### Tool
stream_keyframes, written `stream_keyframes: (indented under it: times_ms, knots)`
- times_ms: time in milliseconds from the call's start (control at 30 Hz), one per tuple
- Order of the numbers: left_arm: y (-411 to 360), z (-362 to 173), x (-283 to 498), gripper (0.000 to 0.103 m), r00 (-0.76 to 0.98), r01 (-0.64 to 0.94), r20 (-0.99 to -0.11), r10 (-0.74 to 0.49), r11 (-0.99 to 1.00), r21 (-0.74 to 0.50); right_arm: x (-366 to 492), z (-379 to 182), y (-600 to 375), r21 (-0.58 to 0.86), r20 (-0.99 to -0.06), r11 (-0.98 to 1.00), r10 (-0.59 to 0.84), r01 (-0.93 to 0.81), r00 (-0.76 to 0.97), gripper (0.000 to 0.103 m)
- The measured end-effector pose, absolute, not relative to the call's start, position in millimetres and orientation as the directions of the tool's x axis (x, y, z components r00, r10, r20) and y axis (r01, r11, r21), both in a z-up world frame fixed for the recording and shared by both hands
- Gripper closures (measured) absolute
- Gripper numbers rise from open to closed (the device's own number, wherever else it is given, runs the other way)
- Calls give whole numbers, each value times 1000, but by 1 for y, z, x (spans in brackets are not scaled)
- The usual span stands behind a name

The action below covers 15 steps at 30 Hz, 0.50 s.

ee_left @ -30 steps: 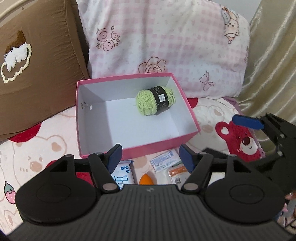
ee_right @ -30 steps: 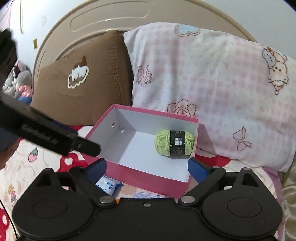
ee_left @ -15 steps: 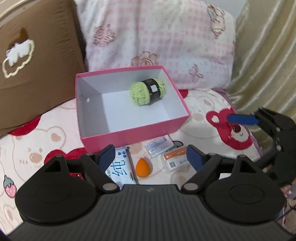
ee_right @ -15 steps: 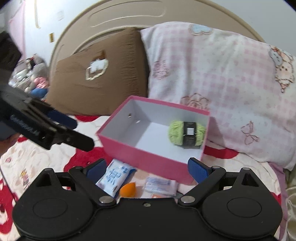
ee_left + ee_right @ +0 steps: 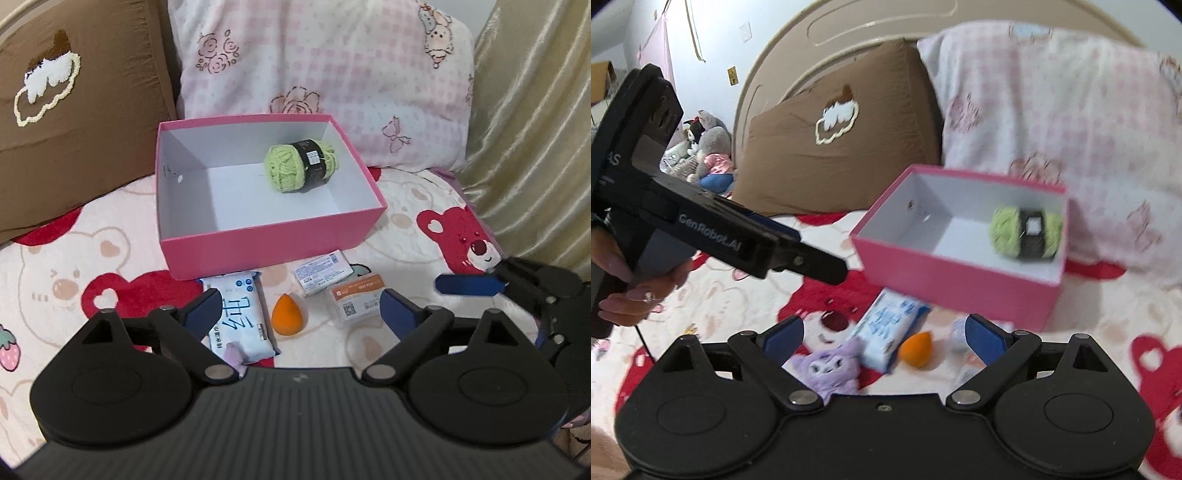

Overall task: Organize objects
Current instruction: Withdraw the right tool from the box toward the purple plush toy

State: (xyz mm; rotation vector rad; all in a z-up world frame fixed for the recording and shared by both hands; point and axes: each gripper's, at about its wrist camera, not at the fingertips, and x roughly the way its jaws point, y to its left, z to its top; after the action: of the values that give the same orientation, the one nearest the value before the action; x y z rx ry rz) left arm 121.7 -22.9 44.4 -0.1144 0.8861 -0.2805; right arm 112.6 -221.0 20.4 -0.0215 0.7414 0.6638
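The pink box [image 5: 266, 240] sits open on the bed, holding only a green yarn ball [image 5: 300, 168] near its back right corner. Just in front lie a tissue pack [image 5: 240, 317], orange sponge [image 5: 289, 319] and two small packets [image 5: 325, 273]. The left gripper [image 5: 301, 310] has just been opening, wide and empty; the right gripper [image 5: 884, 334] gapes empty too.

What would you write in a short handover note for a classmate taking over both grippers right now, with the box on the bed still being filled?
Left gripper: open, nothing between its fingers; its jaws have just been opening.
Right gripper: open, empty.
Pink box sits on the bedspread before the pillows.
Done: green yarn ball lies inside the box.
Left, all on the bedspread in front of the box: wipes pack, orange sponge, white carton, orange-topped packet, purple plush toy.
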Motion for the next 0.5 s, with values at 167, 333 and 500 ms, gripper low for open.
stream_keyframes:
  times_ms: [167, 333, 500]
  knots:
    - [-21, 30, 113, 10, 597, 217, -737, -318, 948, -233, 107, -3, -214, 274, -632, 787, 580, -552, 513, 7]
    - [-20, 11, 108, 10, 585, 220, -742, -326, 945, -242, 99, -28, -205, 330, -629, 791, 591, -515, 505, 7]
    - [-15, -23, 104, 10, 548, 172, -757, -356, 933, -315, 91, -60, -200, 437, -623, 763, 639, -476, 452, 7]
